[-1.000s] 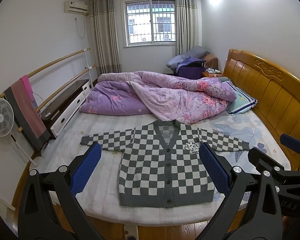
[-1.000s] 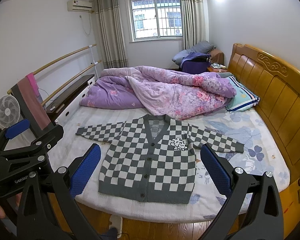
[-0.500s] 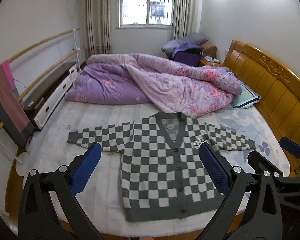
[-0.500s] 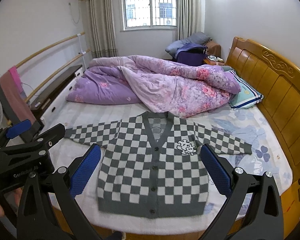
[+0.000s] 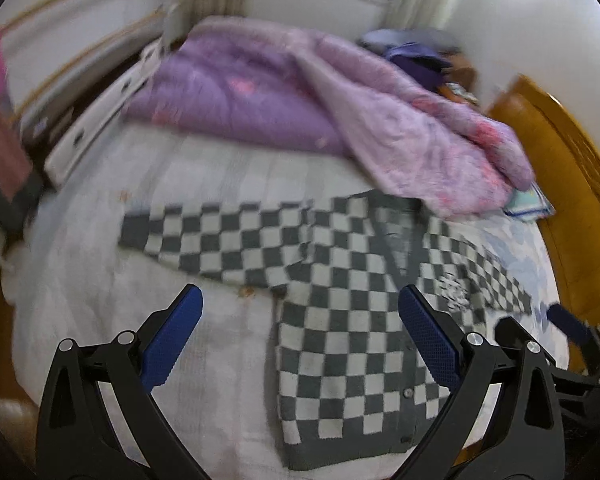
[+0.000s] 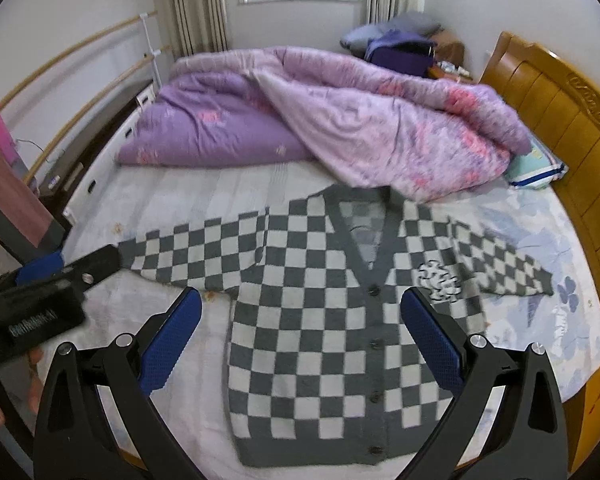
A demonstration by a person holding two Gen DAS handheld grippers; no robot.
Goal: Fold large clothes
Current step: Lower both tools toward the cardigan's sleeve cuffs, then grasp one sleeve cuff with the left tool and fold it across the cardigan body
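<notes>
Right wrist view: a grey-and-white checkered cardigan [image 6: 324, 300] lies flat and buttoned on the bed [image 6: 540, 320], both sleeves spread sideways, its collar touching the crumpled purple quilt [image 6: 340, 128]. The right gripper [image 6: 300, 336] hangs above the cardigan's body, blue pads [image 6: 168, 344] spread wide, holding nothing. The left gripper [image 5: 298, 332], also spread and empty, hangs over the sheet and the cardigan's near side. A wooden headboard [image 6: 560, 112] borders the bed at right.
</notes>
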